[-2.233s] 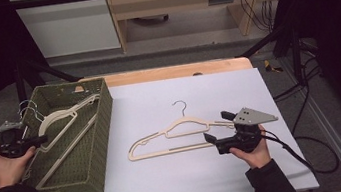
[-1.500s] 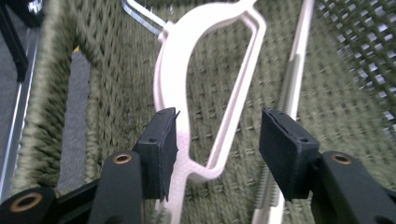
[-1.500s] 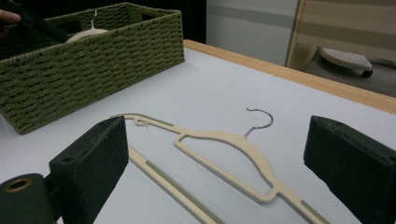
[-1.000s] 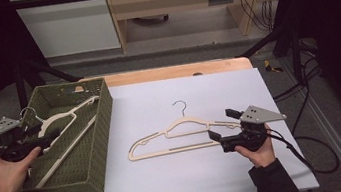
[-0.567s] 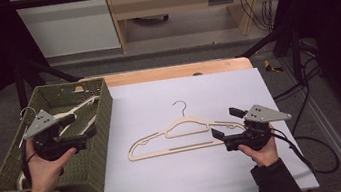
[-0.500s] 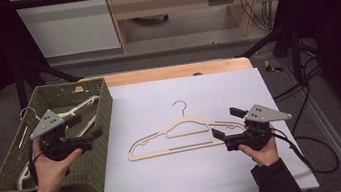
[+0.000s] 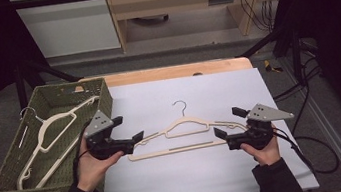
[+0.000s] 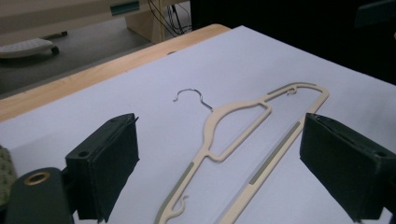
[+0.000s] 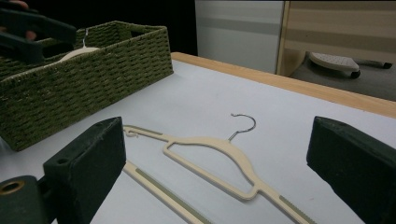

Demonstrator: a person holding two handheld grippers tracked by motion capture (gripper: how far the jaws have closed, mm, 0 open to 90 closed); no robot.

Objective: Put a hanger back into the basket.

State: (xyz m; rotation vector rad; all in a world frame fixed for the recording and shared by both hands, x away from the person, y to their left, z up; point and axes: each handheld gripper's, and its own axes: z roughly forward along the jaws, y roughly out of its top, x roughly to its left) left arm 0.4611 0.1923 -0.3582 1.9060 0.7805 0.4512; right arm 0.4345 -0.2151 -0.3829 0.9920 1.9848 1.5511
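A cream hanger [image 7: 188,122] with a metal hook lies flat on the white table sheet [image 7: 183,94]. My left gripper [image 7: 128,128] hovers at its left end, open; its jaws have just been opening and nothing is pressed between them. In the left gripper view the hanger [image 8: 233,122] stretches away between the spread jaws of the left gripper [image 8: 222,140]. My right gripper [image 7: 227,122] sits open at the hanger's right end. In the right gripper view the hanger [image 9: 201,140] lies ahead of the right gripper [image 9: 219,154]. A second cream hanger [image 7: 51,124] rests in the green woven basket [image 7: 102,93].
The basket [image 9: 84,88] stands on the table's left side, its near end angled outward. A wooden strip [image 7: 175,71] edges the table's far side. Cables [image 7: 306,142] trail off the right edge. Bare sheet lies behind and in front of the hanger.
My left gripper has left the basket and travelled right to the table hanger's left end. The basket's near end has swung left. The right gripper has stayed put.
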